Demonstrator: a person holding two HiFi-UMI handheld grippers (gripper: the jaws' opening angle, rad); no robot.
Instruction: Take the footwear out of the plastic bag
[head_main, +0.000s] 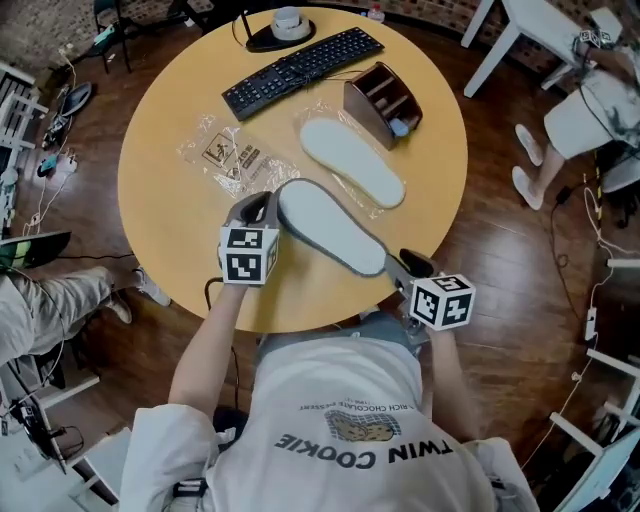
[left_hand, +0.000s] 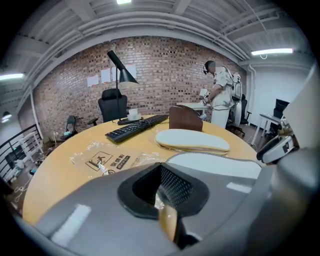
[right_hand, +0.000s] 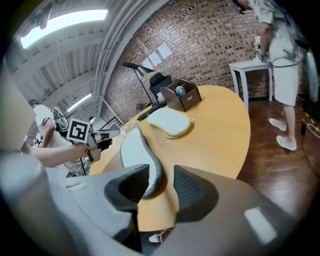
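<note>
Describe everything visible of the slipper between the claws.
The slipper is flipped white sole up, with a grey rim, and looks soft. It slants over the near part of the table, bare of plastic. The left claw grips one end; the other end sits in the right claw, whose jaws stand apart.

I see the slipper (head_main: 330, 228): white sole, grey rim. Second slipper (head_main: 352, 162) off-white. Plastic bag (head_main: 225, 155) clear with black print. Desk (head_main: 170, 150) tan. Keyboard (head_main: 300, 70) black. Organiser (head_main: 382, 100) brown. Left hand-held gripper (head_main: 262, 212) and right hand-held gripper (head_main: 400, 268) grey; cubes carry black-and-white squares.
</note>
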